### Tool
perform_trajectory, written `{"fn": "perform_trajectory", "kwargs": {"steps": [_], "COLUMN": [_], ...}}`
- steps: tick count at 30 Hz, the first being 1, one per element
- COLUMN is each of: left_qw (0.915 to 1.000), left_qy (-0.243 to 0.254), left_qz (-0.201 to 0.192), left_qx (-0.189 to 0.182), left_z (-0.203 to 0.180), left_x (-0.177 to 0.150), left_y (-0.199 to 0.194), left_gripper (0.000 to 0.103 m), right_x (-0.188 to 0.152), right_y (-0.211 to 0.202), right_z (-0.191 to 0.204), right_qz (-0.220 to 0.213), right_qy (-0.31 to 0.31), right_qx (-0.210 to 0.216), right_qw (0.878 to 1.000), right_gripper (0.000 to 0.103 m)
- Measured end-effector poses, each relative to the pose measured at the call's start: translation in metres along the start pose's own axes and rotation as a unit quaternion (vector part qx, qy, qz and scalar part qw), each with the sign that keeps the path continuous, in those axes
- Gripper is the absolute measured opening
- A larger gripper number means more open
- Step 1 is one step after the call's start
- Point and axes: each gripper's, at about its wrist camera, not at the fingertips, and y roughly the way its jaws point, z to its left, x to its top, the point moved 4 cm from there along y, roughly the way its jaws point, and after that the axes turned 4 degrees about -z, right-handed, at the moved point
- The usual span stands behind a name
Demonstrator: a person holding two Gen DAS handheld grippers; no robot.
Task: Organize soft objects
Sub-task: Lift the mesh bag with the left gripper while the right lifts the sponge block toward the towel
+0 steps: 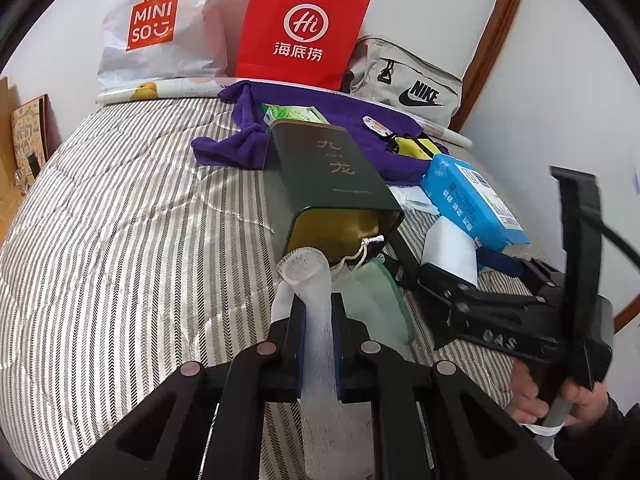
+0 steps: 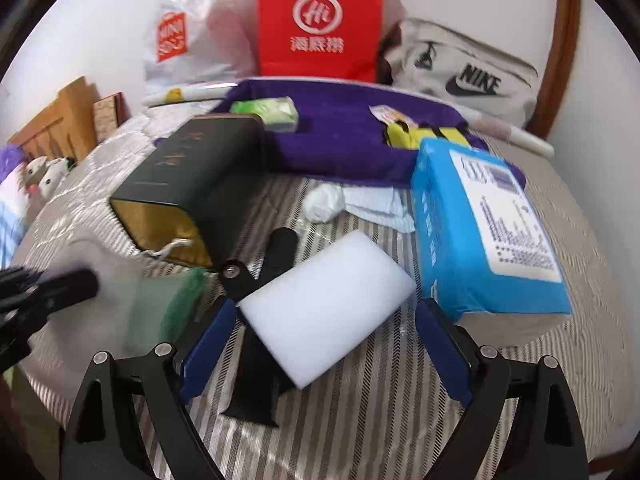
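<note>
A striped bedspread [image 1: 120,216] covered the bed and carried everything. At its far edge, against the wall, stood a white plastic bag [image 1: 160,28], a red paper bag [image 1: 302,24] and a grey pouch [image 1: 412,80]. In front of them a purple cloth [image 2: 340,128] lay spread, with a green packet [image 2: 268,112] and a yellow item [image 2: 420,136] resting on it. A dark green tin [image 1: 332,172] lay on its side just before the cloth, its open golden mouth turned toward the cameras, and a white drawstring hung out over its lip. To the right of the tin a blue tissue pack [image 2: 484,232] lay on the bedspread, with crumpled white tissue [image 2: 360,200] tucked between it and the cloth.

The left gripper [image 1: 316,320] had its jaws pressed together on a white mesh tube [image 1: 312,312], which stood up between them, its top end just in front of the tin's mouth. A pale green mesh pouch [image 1: 380,300] lay on the bedspread beside it, at the tin's opening.

The right gripper [image 2: 324,344] had its jaws spread wide, blue pads on either side of a white sponge block [image 2: 324,312] without touching it. The sponge rested tilted on a black stand [image 2: 256,380] near the blue pack. In the left view a hand [image 1: 560,400] gripped the right gripper's handle.
</note>
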Motion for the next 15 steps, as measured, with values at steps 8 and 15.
{"fn": "perform_trajectory", "kwargs": {"steps": [8, 15], "left_qw": [0.9994, 0.9959], "left_qy": [-0.026, -0.063], "left_qz": [-0.005, -0.020], "left_qx": [-0.022, -0.062], "left_z": [0.005, 0.003], "left_x": [0.002, 0.011], "left_y": [-0.004, -0.017], "left_gripper": [0.011, 0.011], "right_x": [0.002, -0.002], "right_y": [0.001, -0.031], "right_z": [0.001, -0.002], "right_qz": [-0.011, -0.031], "right_qy": [-0.001, -0.042], "right_qx": [0.026, 0.074], "right_qw": [1.000, 0.996], "right_gripper": [0.077, 0.076]}}
